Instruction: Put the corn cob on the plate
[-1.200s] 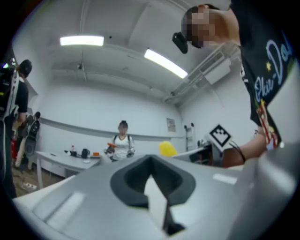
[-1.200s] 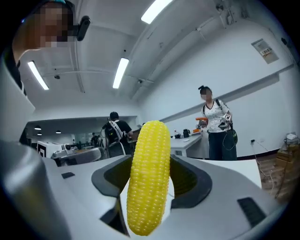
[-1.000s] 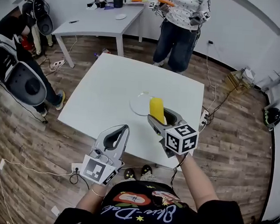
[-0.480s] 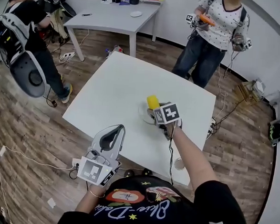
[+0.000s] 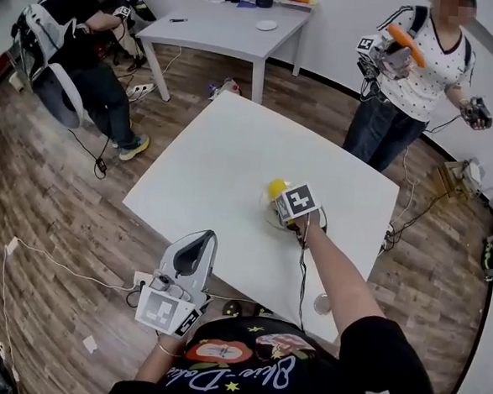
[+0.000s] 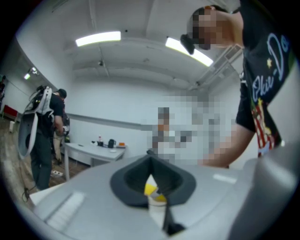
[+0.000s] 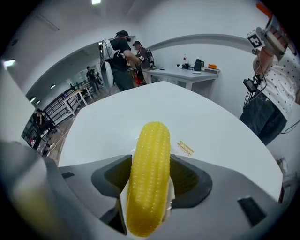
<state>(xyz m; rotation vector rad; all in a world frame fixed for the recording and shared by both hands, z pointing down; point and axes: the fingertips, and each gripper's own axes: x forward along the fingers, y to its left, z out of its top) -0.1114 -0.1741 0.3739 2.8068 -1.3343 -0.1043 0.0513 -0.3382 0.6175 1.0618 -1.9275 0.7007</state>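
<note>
A yellow corn cob stands lengthwise between the jaws of my right gripper, which is shut on it. In the head view the corn cob sticks out past the gripper's marker cube, over the middle right of the white table. The white plate lies right under the gripper and is mostly hidden; only a bit of its rim shows. My left gripper hangs near my body, off the table's near edge, jaws shut with nothing held.
A person stands beyond the table's far right corner with grippers and an orange carrot. A second table with small items stands at the back. People are at the far left. Cables lie on the wood floor.
My right gripper has carried the corn cob forward, away from my body, and now stands over the plate. The left gripper has hardly moved.
</note>
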